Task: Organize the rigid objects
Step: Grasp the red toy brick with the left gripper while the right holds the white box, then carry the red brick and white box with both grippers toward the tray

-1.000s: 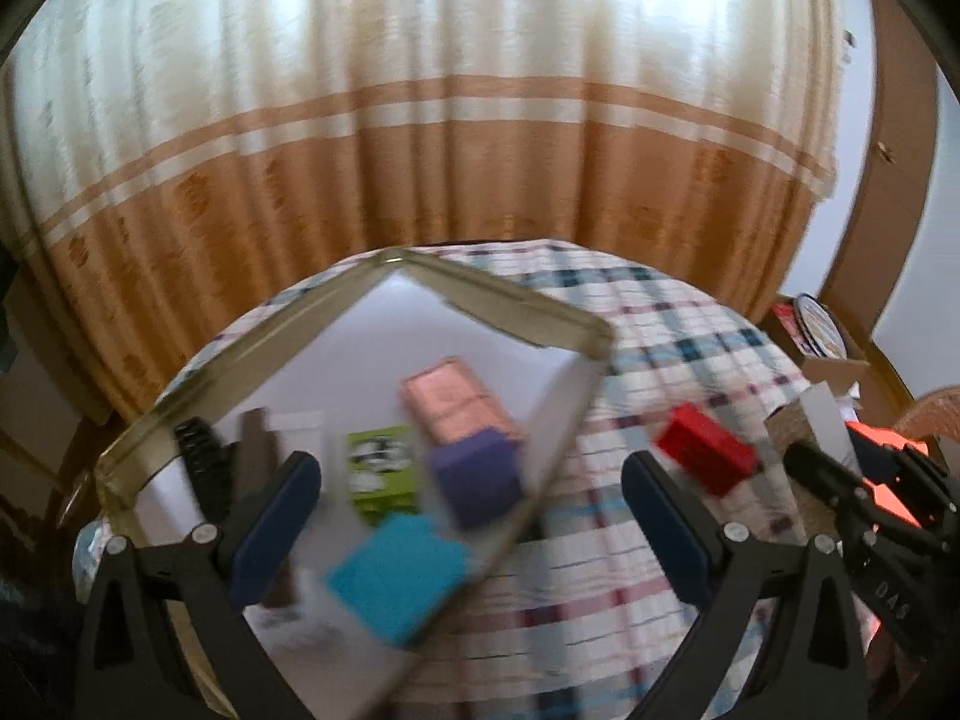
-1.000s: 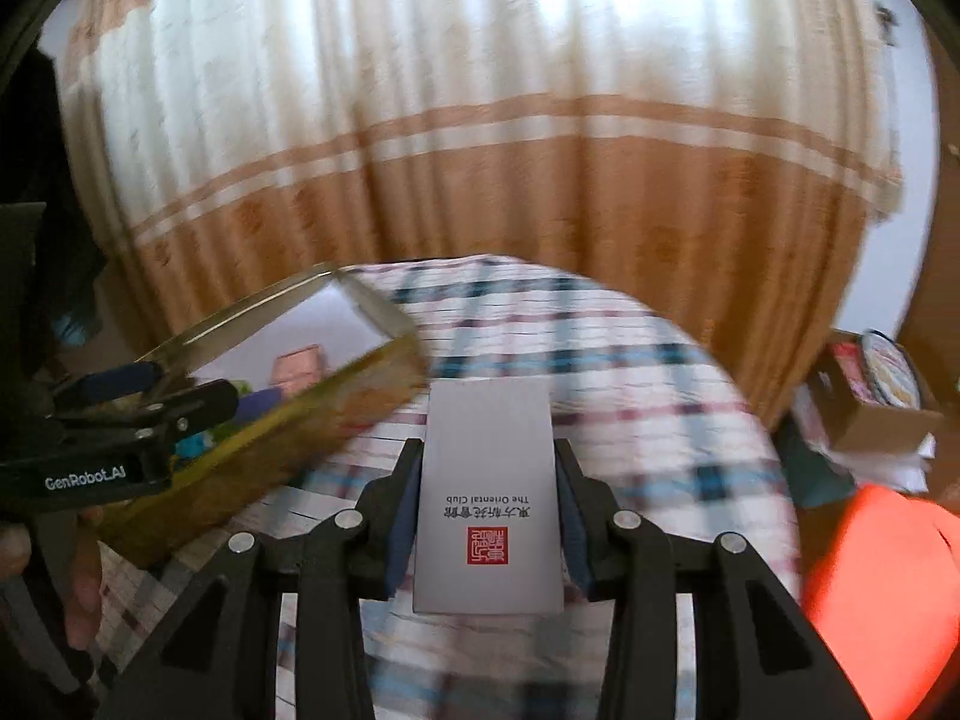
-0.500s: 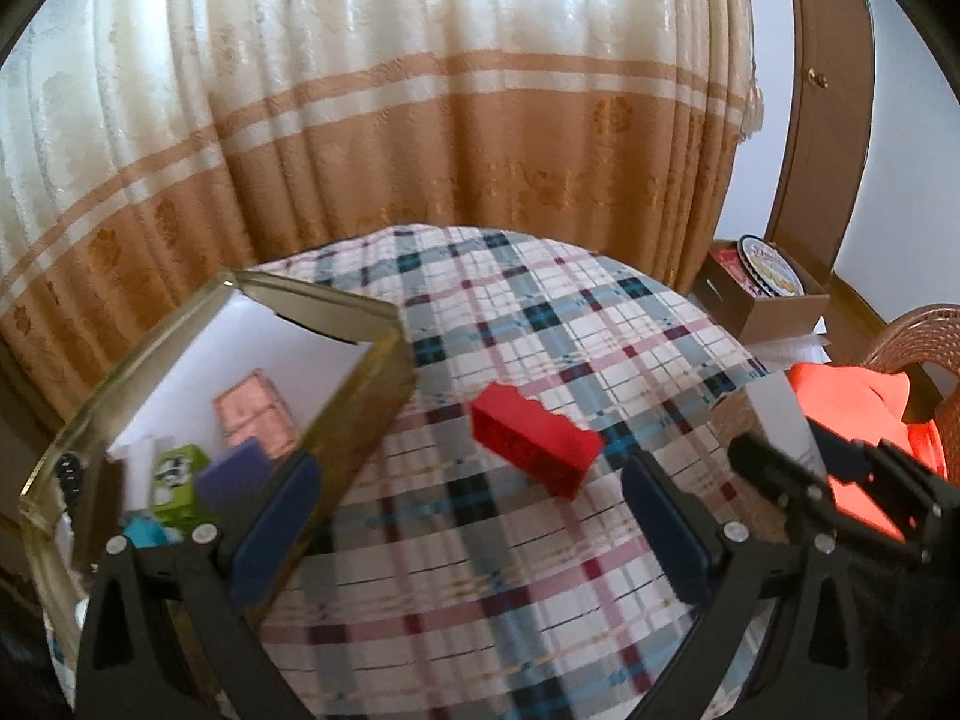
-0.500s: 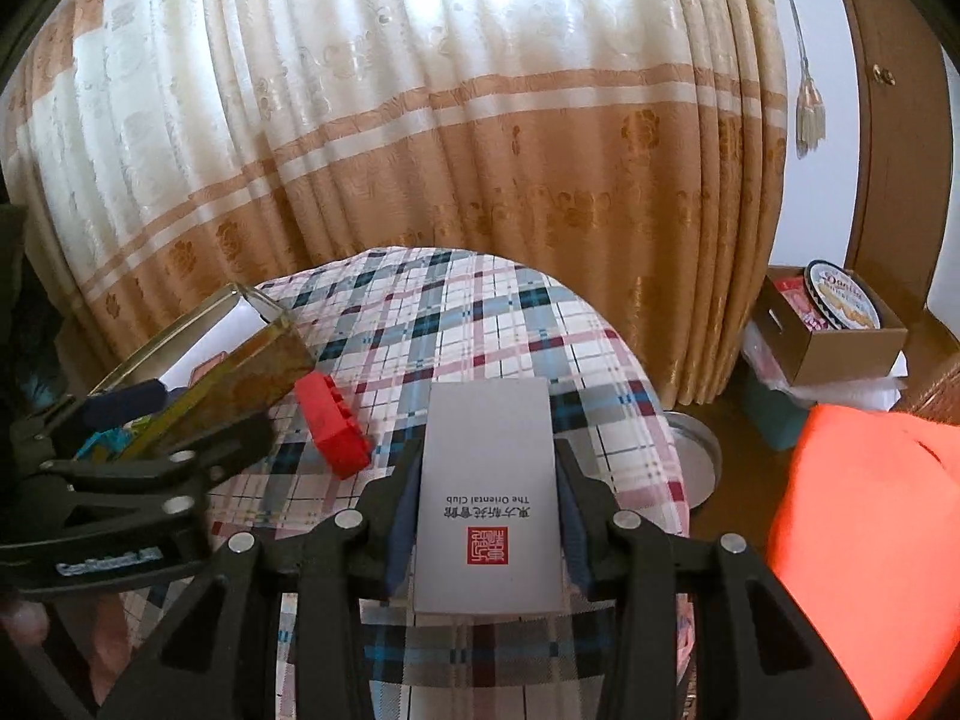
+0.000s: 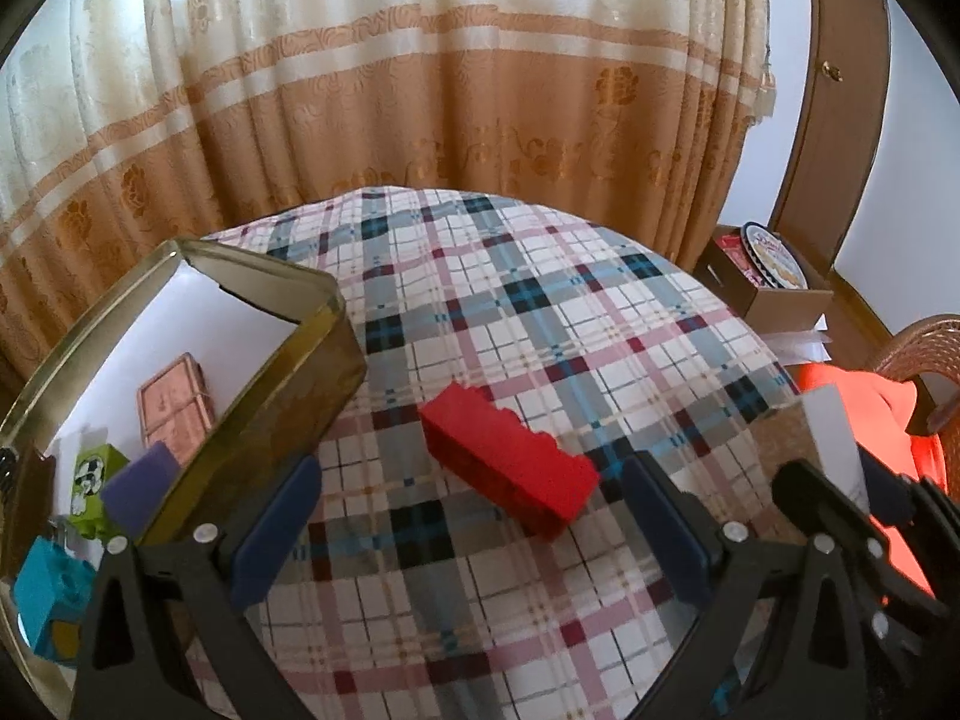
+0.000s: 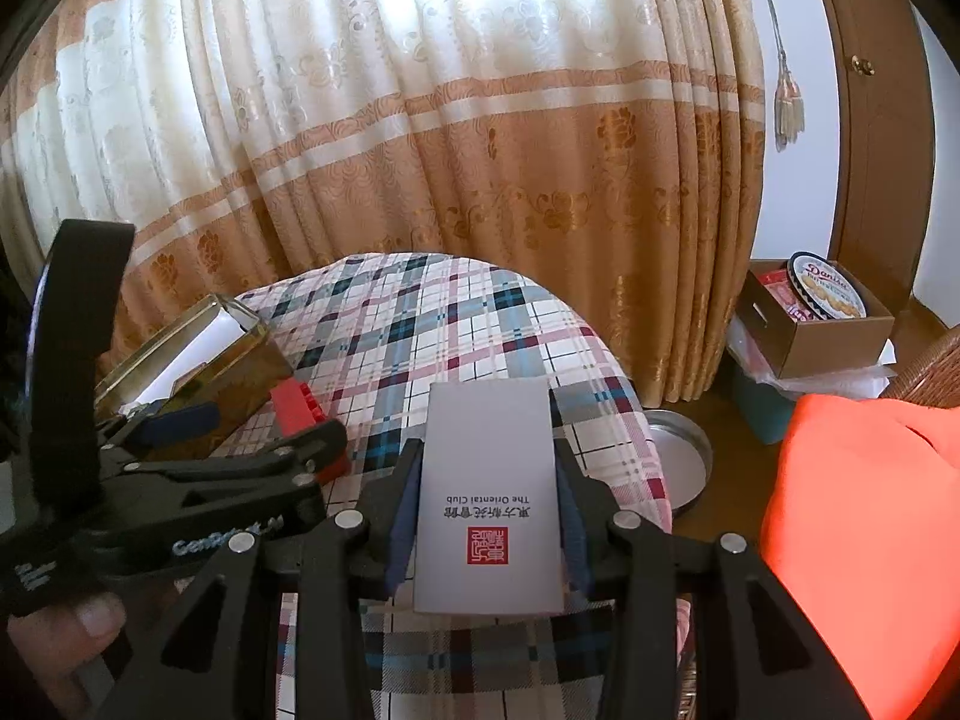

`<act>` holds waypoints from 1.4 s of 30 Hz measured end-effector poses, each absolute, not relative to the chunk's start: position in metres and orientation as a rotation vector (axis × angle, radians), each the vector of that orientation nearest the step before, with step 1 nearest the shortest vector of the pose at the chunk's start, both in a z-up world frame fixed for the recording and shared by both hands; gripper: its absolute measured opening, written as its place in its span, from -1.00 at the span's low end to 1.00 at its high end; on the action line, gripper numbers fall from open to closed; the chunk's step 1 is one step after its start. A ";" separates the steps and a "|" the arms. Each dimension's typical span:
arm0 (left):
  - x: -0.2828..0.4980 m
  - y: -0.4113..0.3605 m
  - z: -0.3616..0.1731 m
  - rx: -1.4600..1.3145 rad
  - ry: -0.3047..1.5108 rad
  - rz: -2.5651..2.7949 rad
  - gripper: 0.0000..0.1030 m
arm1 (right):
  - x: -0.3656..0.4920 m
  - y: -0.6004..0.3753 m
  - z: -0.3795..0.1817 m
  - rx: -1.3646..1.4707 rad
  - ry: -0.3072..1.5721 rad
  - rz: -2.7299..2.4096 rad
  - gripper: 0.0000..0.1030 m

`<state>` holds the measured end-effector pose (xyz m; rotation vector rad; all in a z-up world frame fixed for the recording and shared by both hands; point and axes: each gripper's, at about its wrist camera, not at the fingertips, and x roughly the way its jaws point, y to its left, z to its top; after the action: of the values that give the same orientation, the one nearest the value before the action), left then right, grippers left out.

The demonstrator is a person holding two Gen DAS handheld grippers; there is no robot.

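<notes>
A red toy brick (image 5: 510, 461) lies on the plaid tablecloth (image 5: 540, 312), between the open fingers of my left gripper (image 5: 474, 531), which hovers just above and short of it. A gold tin box (image 5: 282, 396) at the left holds a pink box (image 5: 174, 405), a purple block (image 5: 141, 483), a green item (image 5: 90, 477) and a blue block (image 5: 51, 600). My right gripper (image 6: 489, 510) is shut on a grey card box (image 6: 489, 498) with a red seal, held above the table's right side. The red brick (image 6: 300, 414) and tin (image 6: 198, 360) show at the left there.
A long curtain (image 5: 420, 90) hangs behind the round table. A cardboard box with a biscuit tin (image 6: 825, 294) sits on the floor at right, with a metal lid (image 6: 681, 456) below the table edge and an orange cloth (image 6: 858, 516) near right.
My left gripper has swung right from over the tin to the red brick and come closer to it. My right gripper has pulled back right, still holding the grey card box.
</notes>
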<state>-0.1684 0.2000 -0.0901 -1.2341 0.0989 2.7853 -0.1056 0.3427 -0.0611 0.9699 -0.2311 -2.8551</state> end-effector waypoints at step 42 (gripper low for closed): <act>-0.131 0.176 -0.096 -1.184 0.150 2.681 -0.50 | -0.102 0.329 -0.058 0.949 -0.082 -2.888 -0.16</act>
<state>-0.1308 0.1757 -0.0963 -1.1838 0.1503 2.6813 -0.1018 0.3288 -0.0584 0.9493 -0.0816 -2.8876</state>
